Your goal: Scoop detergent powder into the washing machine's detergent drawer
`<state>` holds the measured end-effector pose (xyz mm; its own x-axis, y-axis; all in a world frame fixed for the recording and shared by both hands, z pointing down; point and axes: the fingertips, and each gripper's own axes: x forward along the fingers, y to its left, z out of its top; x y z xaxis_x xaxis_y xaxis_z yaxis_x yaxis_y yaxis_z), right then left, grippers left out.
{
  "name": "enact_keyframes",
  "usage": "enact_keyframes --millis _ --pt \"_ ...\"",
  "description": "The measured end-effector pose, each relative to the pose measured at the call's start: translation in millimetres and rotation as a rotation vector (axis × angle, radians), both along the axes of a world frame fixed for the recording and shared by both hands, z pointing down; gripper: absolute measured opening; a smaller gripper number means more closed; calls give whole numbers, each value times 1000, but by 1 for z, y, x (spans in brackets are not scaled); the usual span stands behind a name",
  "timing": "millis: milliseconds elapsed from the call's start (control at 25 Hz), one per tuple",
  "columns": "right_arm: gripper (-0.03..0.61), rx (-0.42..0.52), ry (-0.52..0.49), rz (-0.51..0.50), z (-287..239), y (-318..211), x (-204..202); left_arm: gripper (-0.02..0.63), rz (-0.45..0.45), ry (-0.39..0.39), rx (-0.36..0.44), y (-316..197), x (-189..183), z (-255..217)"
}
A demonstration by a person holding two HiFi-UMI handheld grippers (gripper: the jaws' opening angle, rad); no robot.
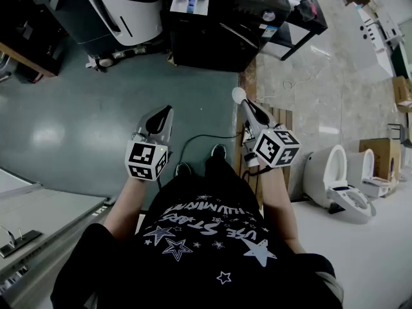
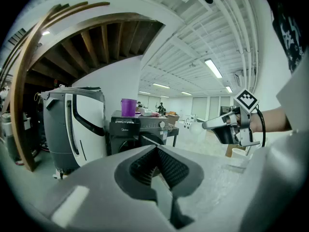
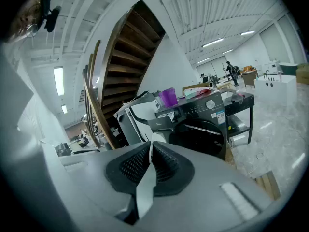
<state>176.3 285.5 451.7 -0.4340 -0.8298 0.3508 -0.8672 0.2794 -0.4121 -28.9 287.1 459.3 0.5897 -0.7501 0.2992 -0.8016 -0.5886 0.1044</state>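
Note:
The black washing machine (image 1: 219, 37) (image 2: 140, 129) (image 3: 203, 124) stands some way ahead of me on the floor. A white and blue detergent drawer (image 1: 190, 4) shows at its top left. A purple cup (image 2: 128, 107) (image 3: 168, 97) stands on top of it. My right gripper (image 1: 248, 105) (image 3: 148, 151) is shut on the flat handle of a white scoop (image 3: 144, 190), whose round bowl (image 1: 238, 95) sticks out past the jaws. My left gripper (image 1: 164, 114) (image 2: 155, 153) is held level beside it, jaws shut with nothing seen in them. Both hang in the air, far from the machine.
A grey and white appliance (image 1: 122, 11) stands left of the machine, a black table (image 1: 296, 18) right of it. A wooden pallet (image 1: 270, 118) lies under my right hand. Toilets (image 1: 335, 179) and a cardboard box (image 1: 380, 153) are at the right, a light counter (image 1: 38, 217) at the lower left.

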Motion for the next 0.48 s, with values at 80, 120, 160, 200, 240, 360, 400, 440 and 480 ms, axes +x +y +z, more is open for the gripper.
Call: enact_keyframes --millis 80,120,160,200,240,360,400,440,480 --pt "35 -5 5 -1 1 9 -3 0 0 1 0 9 -2 -1" --pt "35 -8 8 -1 2 13 -4 0 1 1 -2 13 -2 -1" --pt "35 -11 11 -1 3 17 -5 0 2 1 -3 17 -3 -1" --pt "35 -14 14 0 3 20 -6 0 2 2 -5 20 -4 -1" --pt "35 -16 16 1 4 23 -7 0 3 3 -8 23 -5 -1" --pt "35 -24 19 -1 6 32 -10 0 3 6 -17 32 -8 3" --pt "35 -27 19 -2 8 34 -11 0 3 5 -21 34 -9 5" --pt "35 -30 18 -4 10 36 -13 0 4 3 -23 37 -10 6" --pt "35 -33 17 -5 11 37 -14 0 4 1 -24 38 -12 7"
